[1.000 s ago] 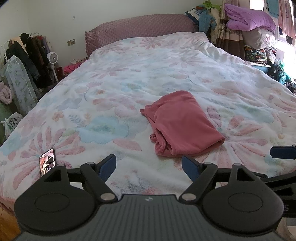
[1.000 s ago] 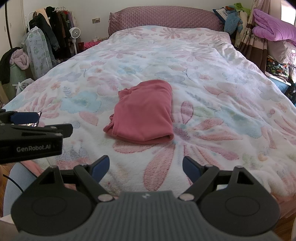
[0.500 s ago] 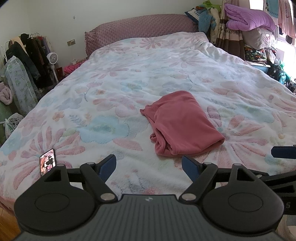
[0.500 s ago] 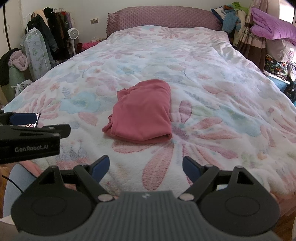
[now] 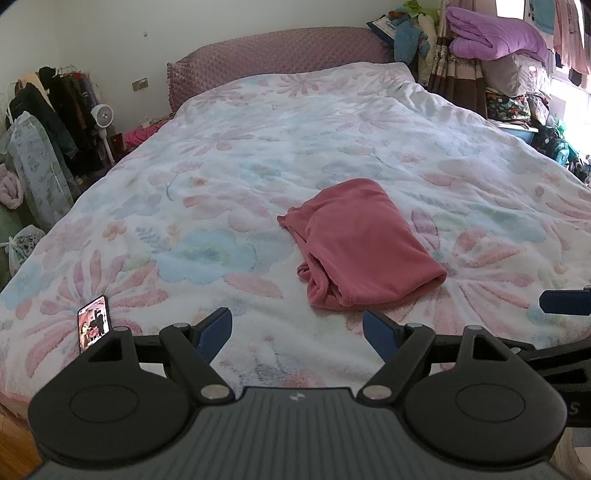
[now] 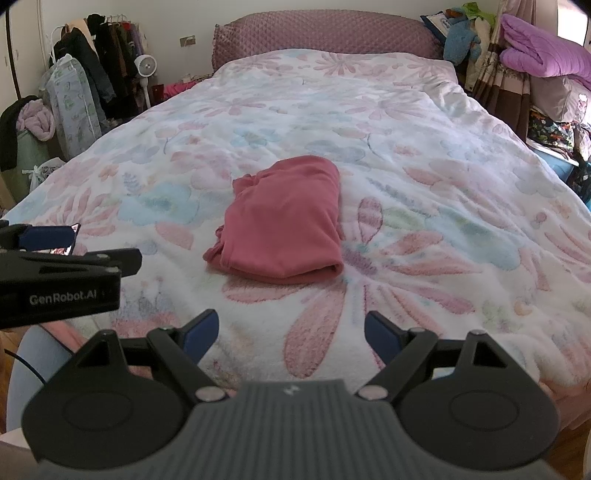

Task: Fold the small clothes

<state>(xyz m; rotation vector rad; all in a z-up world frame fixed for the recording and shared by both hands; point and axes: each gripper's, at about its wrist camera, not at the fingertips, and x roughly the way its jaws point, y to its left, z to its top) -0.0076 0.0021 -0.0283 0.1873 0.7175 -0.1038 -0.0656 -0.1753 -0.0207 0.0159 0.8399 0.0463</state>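
Ahead of both grippers' wide-open, empty jaws, folded pink garment (image 5: 364, 245) on floral bedspread (image 6: 424, 155), phone (image 5: 94, 323) near left gripper (image 5: 297, 330), clothes rack (image 6: 99, 70) beyond, right gripper (image 6: 291, 332) alongside.

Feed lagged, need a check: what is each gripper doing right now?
Left gripper: open, holding nothing, short of the pink garment.
Right gripper: open, holding nothing.

I see the pink garment (image 5: 362, 240) as soft matt fleecy cloth. The quilt (image 5: 258, 155) looks plush, fuzzy, floral-printed. My left gripper (image 5: 297, 330) and right gripper (image 6: 291, 332) are matt black plastic, ribbed grey housing, shiny metal pivot pins. The phone (image 5: 94, 322) screen is glossy. The headboard (image 6: 321, 33) is dimpled fabric.
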